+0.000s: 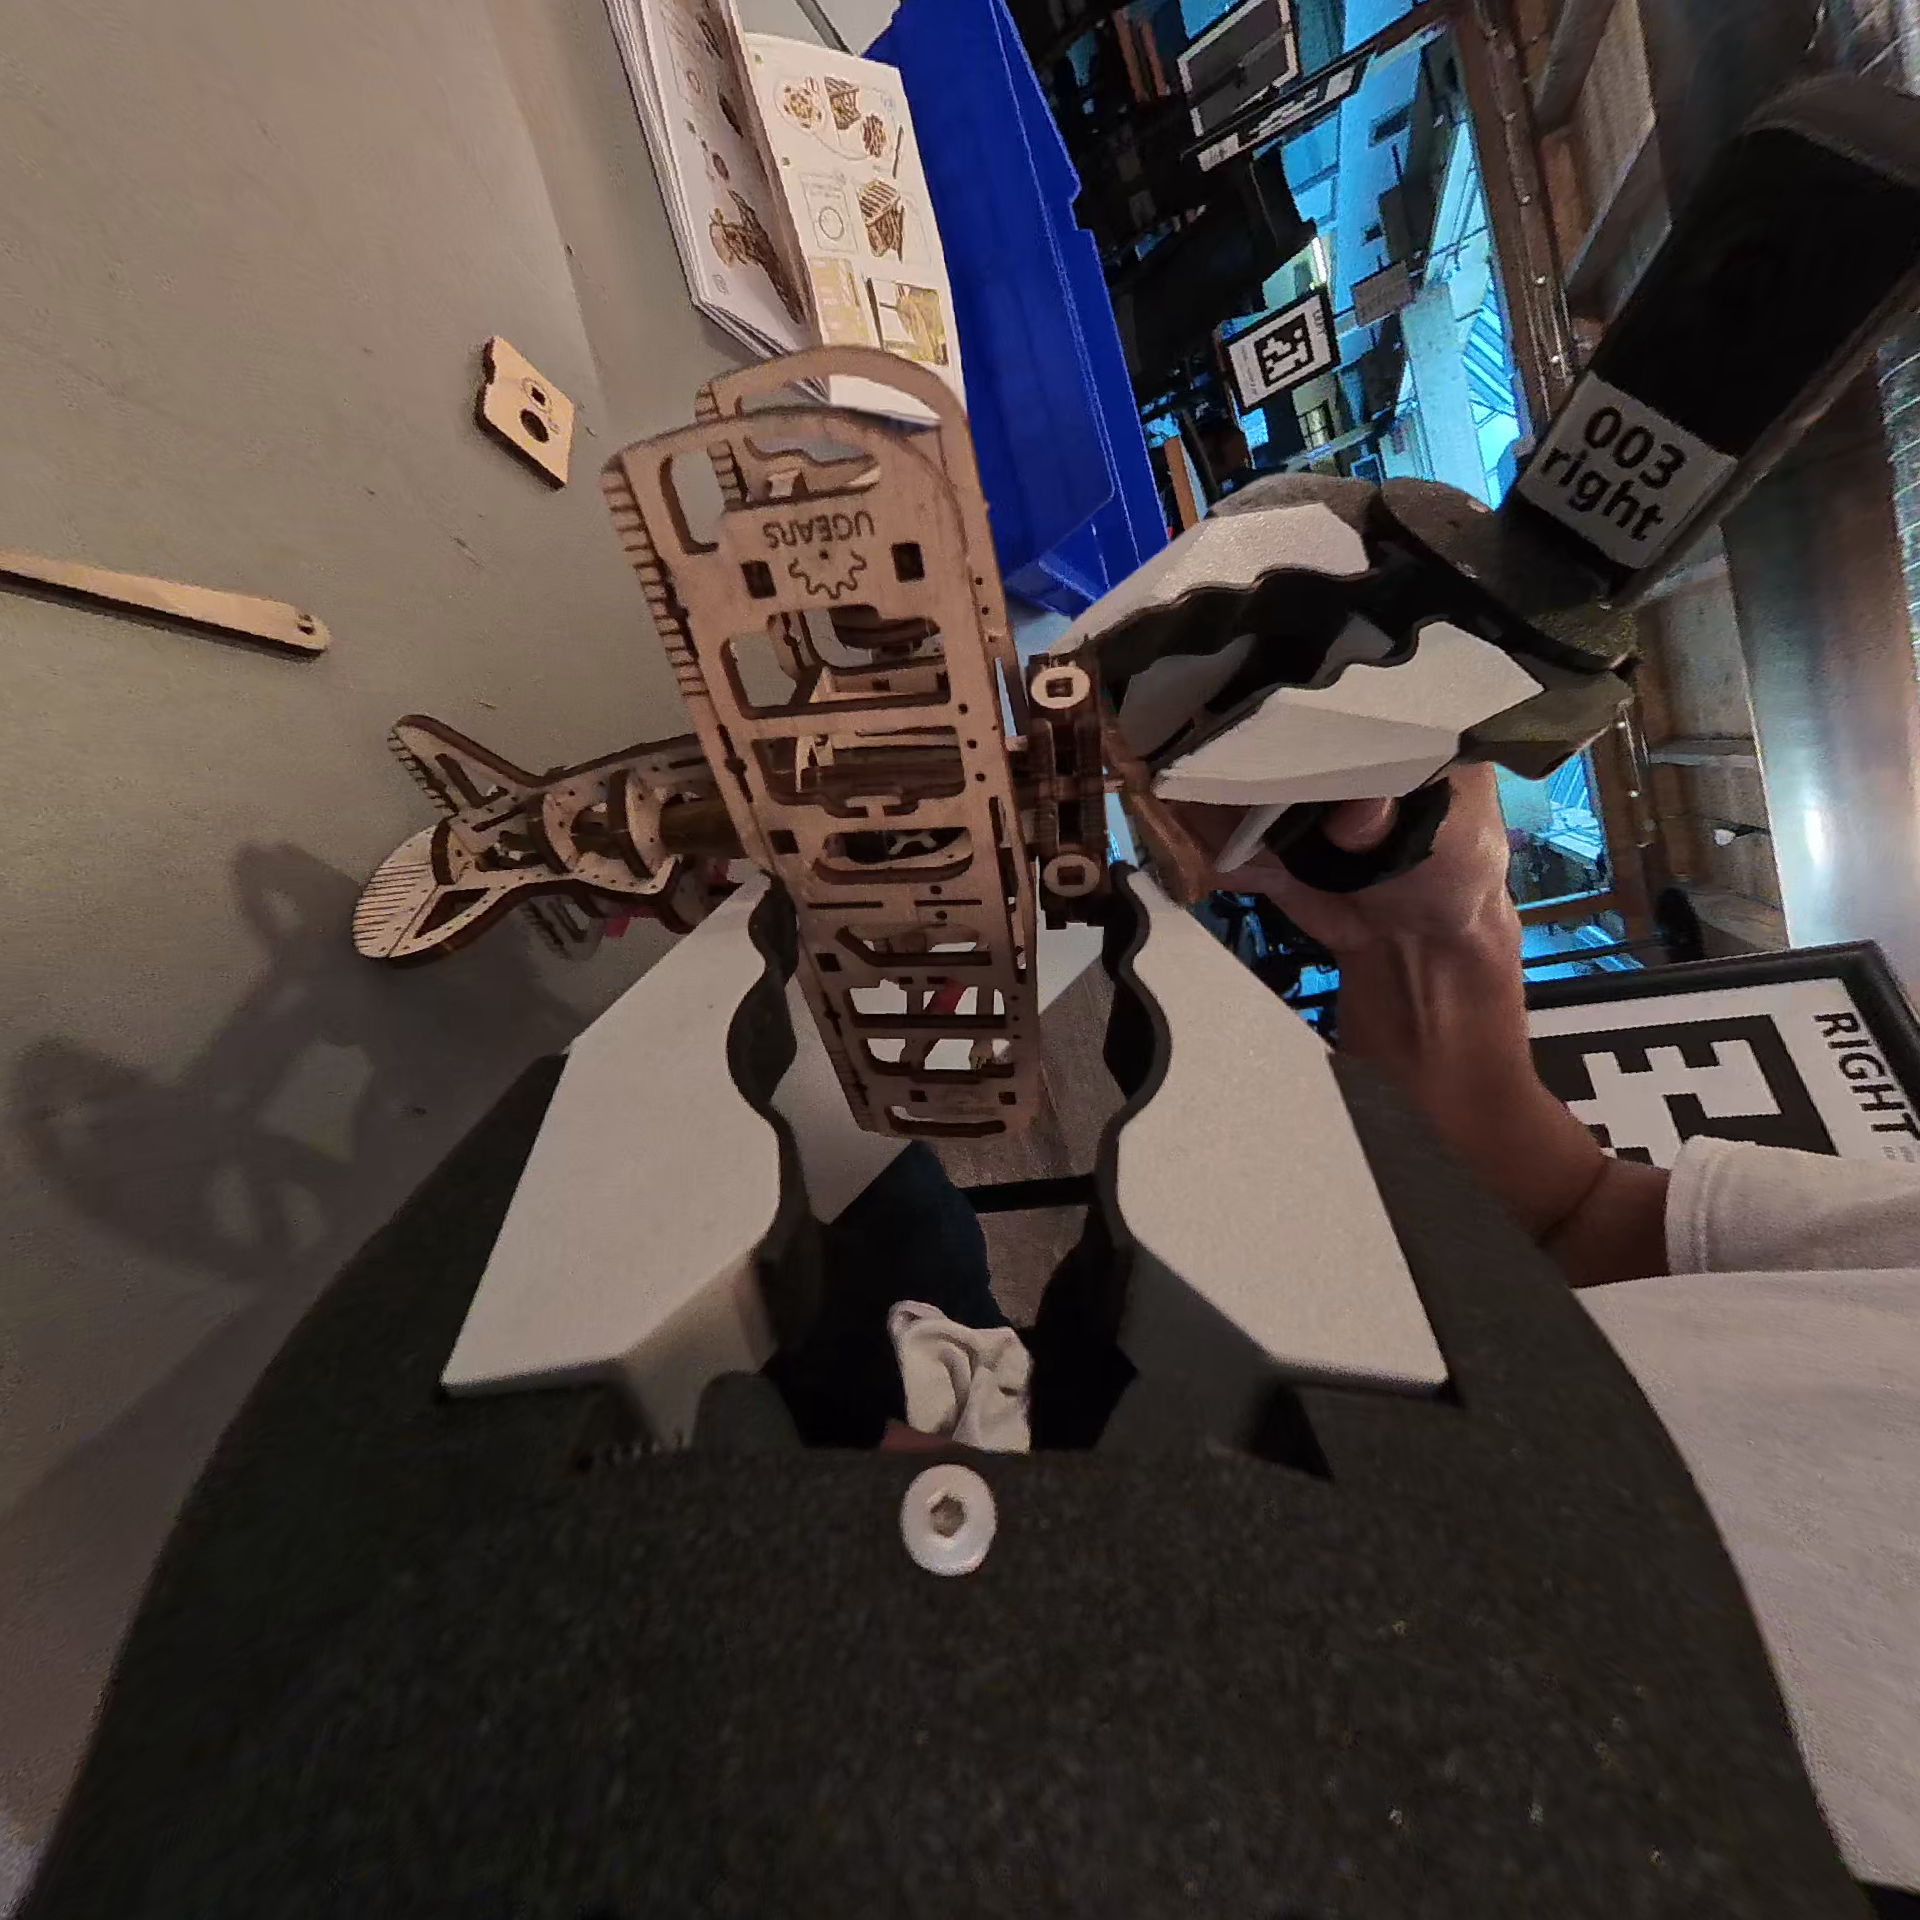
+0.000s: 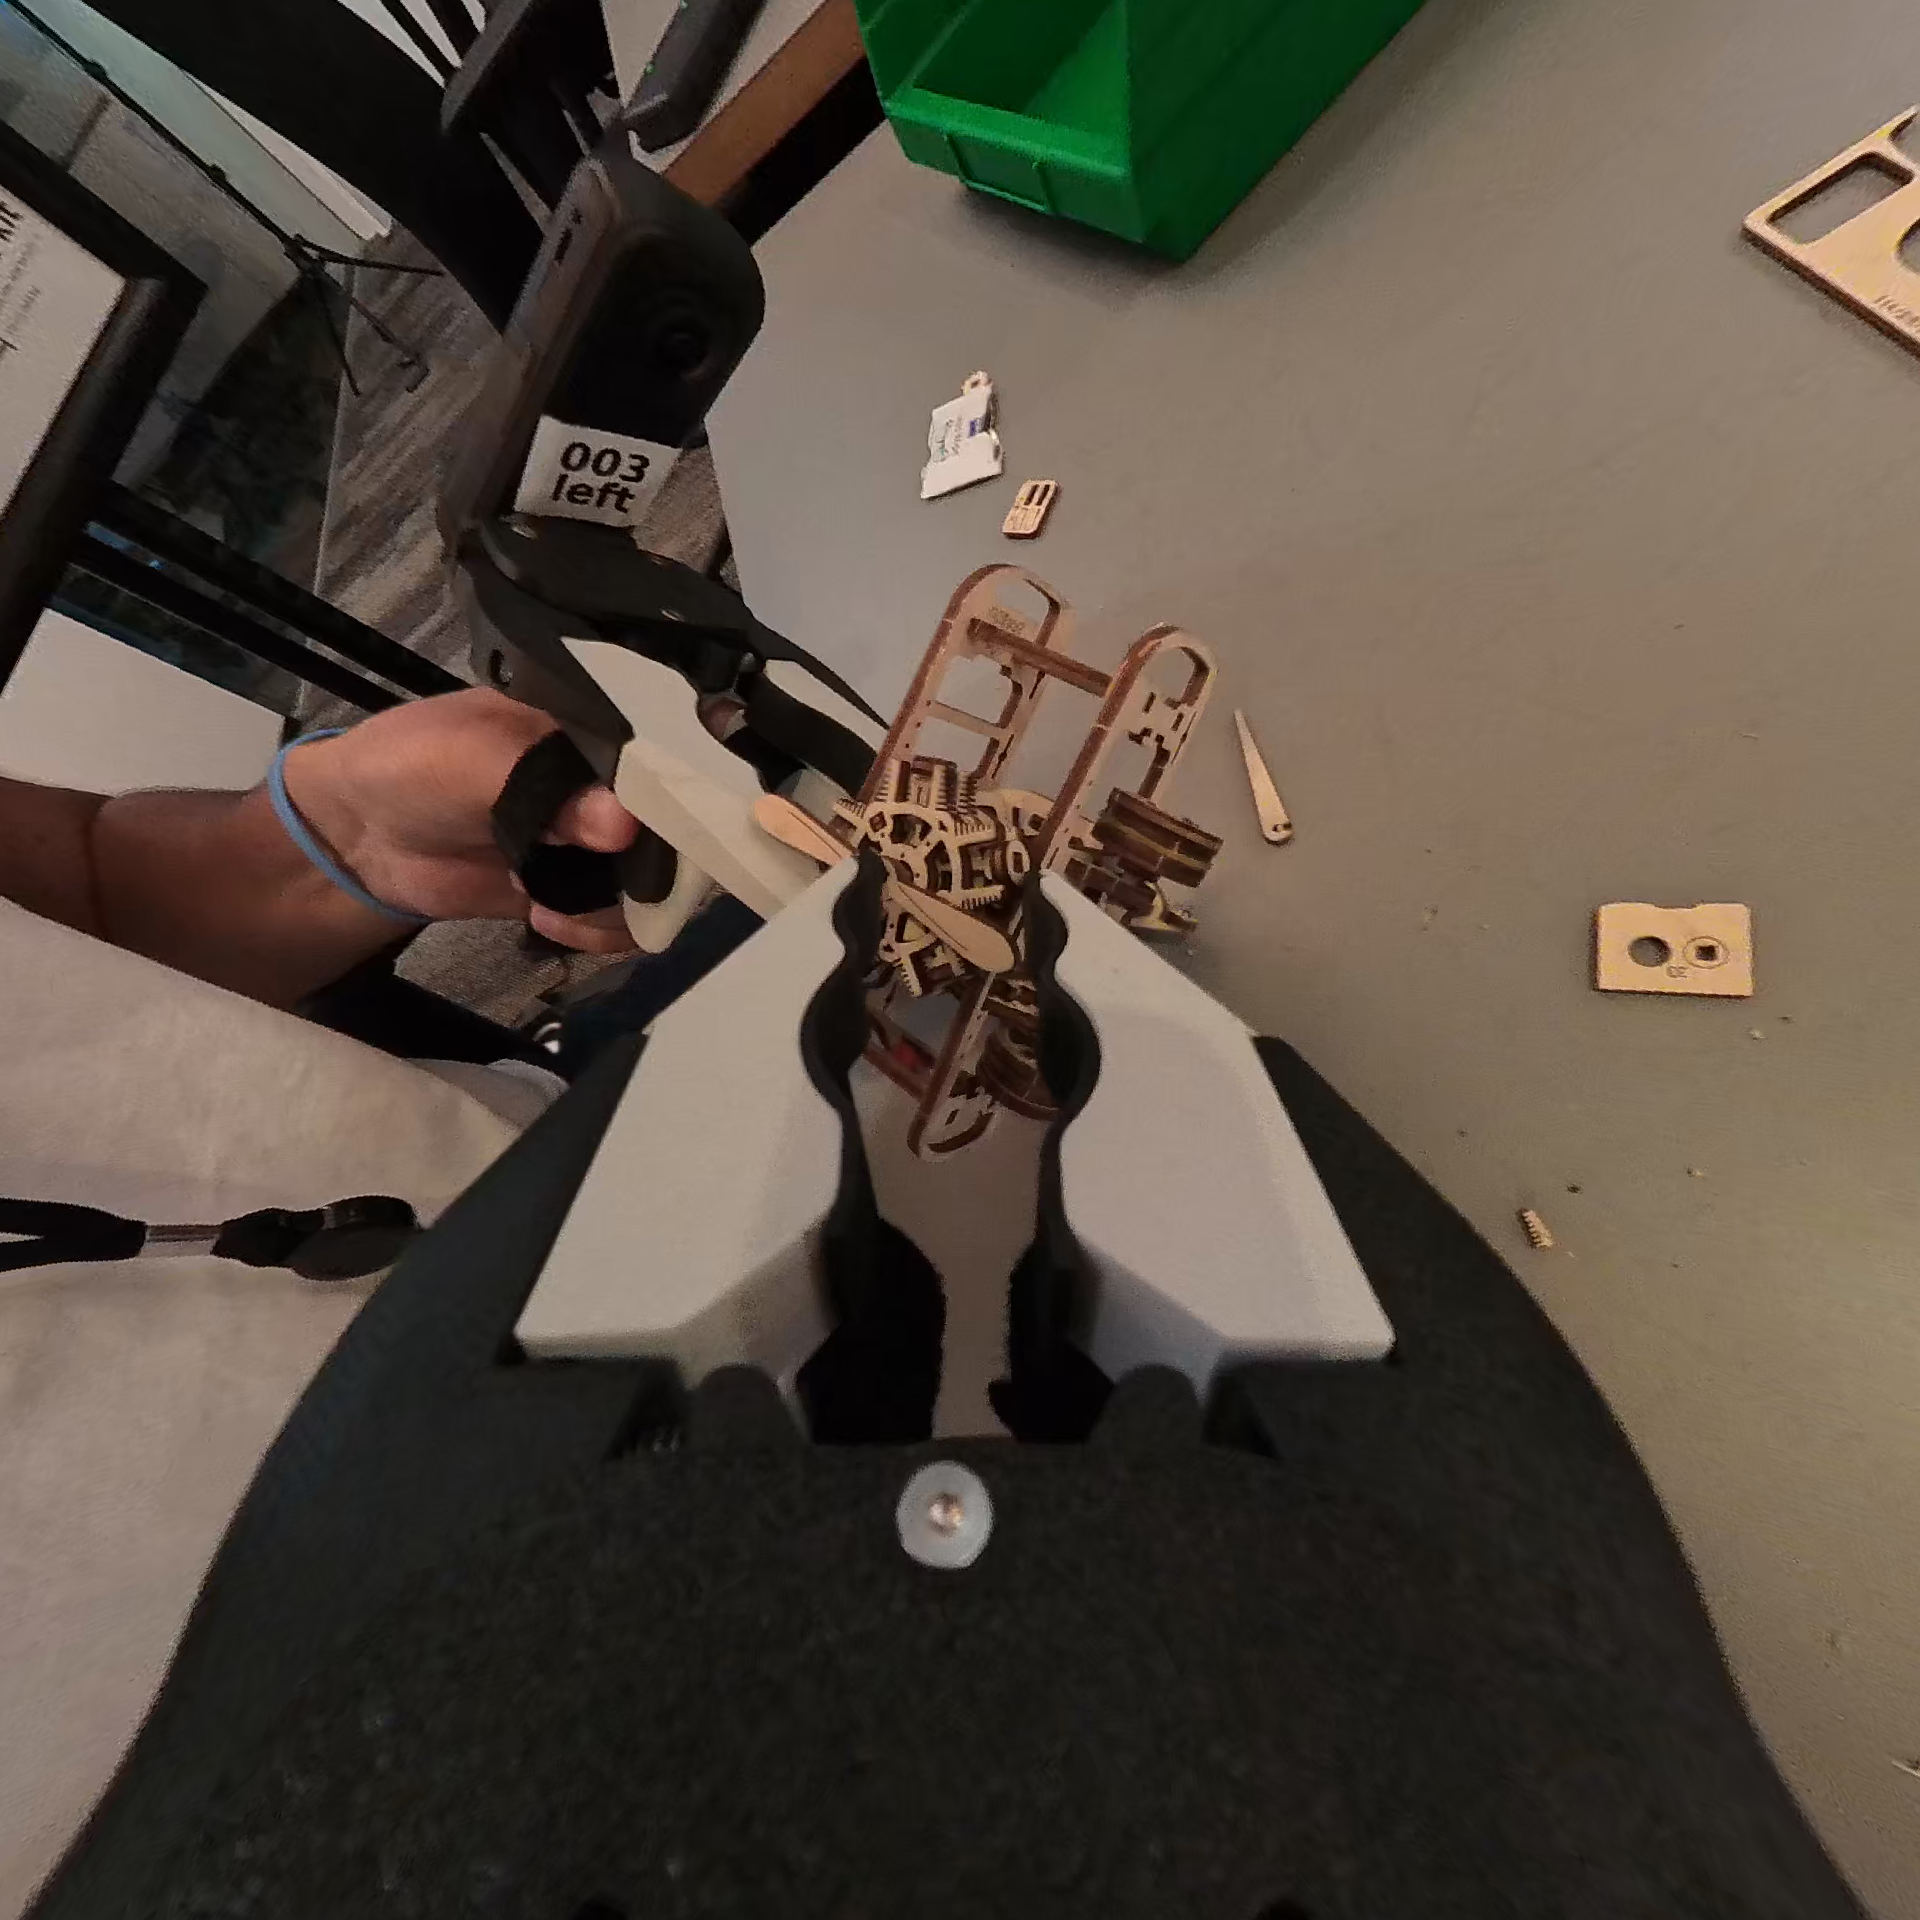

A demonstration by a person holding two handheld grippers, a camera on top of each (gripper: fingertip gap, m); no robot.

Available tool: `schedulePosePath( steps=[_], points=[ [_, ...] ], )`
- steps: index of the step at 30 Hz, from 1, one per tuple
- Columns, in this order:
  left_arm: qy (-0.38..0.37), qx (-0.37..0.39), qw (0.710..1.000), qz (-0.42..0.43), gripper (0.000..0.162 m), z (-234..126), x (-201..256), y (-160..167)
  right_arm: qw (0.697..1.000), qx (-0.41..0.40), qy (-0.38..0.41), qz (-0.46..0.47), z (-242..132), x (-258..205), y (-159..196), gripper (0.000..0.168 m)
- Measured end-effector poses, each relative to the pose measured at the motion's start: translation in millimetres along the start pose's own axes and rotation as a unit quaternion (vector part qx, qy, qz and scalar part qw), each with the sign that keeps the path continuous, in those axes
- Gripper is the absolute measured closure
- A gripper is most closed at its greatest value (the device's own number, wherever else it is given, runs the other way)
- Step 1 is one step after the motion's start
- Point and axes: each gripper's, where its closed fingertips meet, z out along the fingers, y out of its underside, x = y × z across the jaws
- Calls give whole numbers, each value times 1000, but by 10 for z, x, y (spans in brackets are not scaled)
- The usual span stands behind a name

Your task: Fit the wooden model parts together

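A wooden biplane model [image 1: 862, 748] is held in the air above the grey table [image 1: 260, 260]. My left gripper [image 1: 945, 894] is shut on its stacked wings, one finger on each side. My right gripper [image 2: 945, 878] is closed around the plane's nose, where the engine and propeller [image 2: 920, 909] sit between its fingertips. In the left wrist view the right gripper [image 1: 1112, 717] comes in from the right onto the nose. In the right wrist view the plane [image 2: 1039, 748] faces me nose-on and the left gripper [image 2: 727, 821] reaches in from the left. The tail [image 1: 436, 852] points away from the right gripper.
Loose wooden pieces lie on the table: a square plate [image 2: 1673, 948], a pointed sliver [image 2: 1262, 779], a cut-out sheet [image 2: 1849, 239], a strip [image 1: 166, 603]. An open instruction booklet [image 1: 810, 208], a blue bin [image 1: 1029, 312] and a green bin [image 2: 1122, 104] stand at the table's edges. My left and right fingertips are right by each other. Between my left fingertips and the pointed sliver [image 2: 1262, 779] there is roughly 12 cm. My left wrist view [image 1: 161, 600] looks at it from another angle.
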Motion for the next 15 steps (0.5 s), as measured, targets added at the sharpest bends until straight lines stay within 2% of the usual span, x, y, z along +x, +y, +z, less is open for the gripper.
schedulePosePath(
  steps=[3, 6, 9, 11, 13, 15],
  points=[
    [-4, 17, 1000, 19, 105, 9, 3, -33, 999, -2, 25, -30, -18, 9, -38, 143],
    [10, 22, 999, 21, 105, -7, 68, -50, 1000, 15, -3, -18, -77, -66, -101, 133],
    [28, 26, 999, 20, 105, -49, 105, -52, 999, 38, -13, -15, -217, -96, -172, 131],
    [50, 20, 998, 30, 105, -71, 174, -7, 1000, 14, -10, -20, -234, -77, -83, 124],
    [62, -14, 997, 54, 105, -70, 240, 131, 998, -23, -48, -37, -217, -212, 26, 123],
    [51, -43, 994, 82, 105, -66, 264, 272, 991, -41, -53, -113, -252, -355, 37, 126]
  ],
)
